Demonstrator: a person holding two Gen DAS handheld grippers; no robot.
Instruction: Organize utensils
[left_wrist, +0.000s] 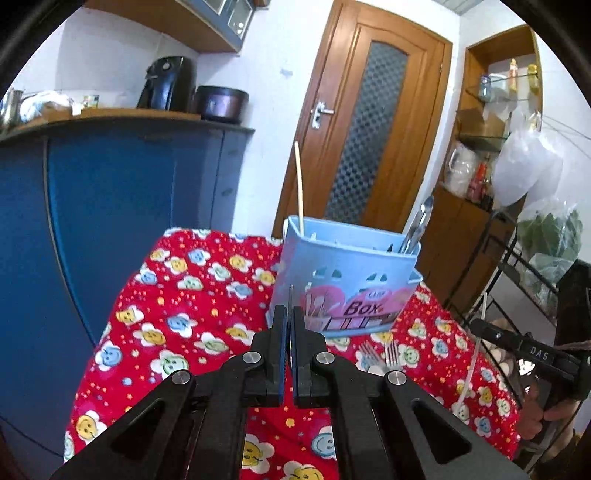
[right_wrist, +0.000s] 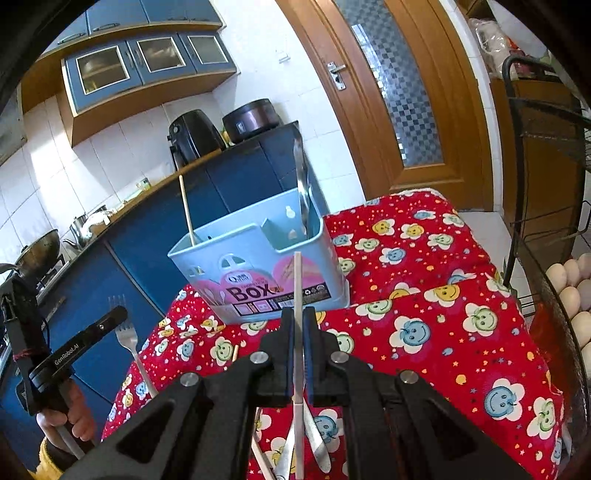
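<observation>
My left tool is pressed together on a fork, which shows edge-on as a thin metal strip between its pads in the left wrist view and tines-up in the right wrist view, held in the air off the left edge of the counter. My right tool is pinching a pale chopstick, which runs straight up between the pads and ends in front of the box. The box is a light blue utensil holder with a pink label, standing upright on the red flowered cloth that covers the counter, just beyond both tools. In its left compartment a single chopstick stands nearly upright, and in its right compartment metal tongs lean against the wall. On the cloth near the box, two more forks lie side by side with their tines toward it. In the right wrist view, more cutlery and another chopstick lie on the cloth under my right tool, partly hidden by it. A hand grips the left tool's handle at the left edge of that view.
</observation>
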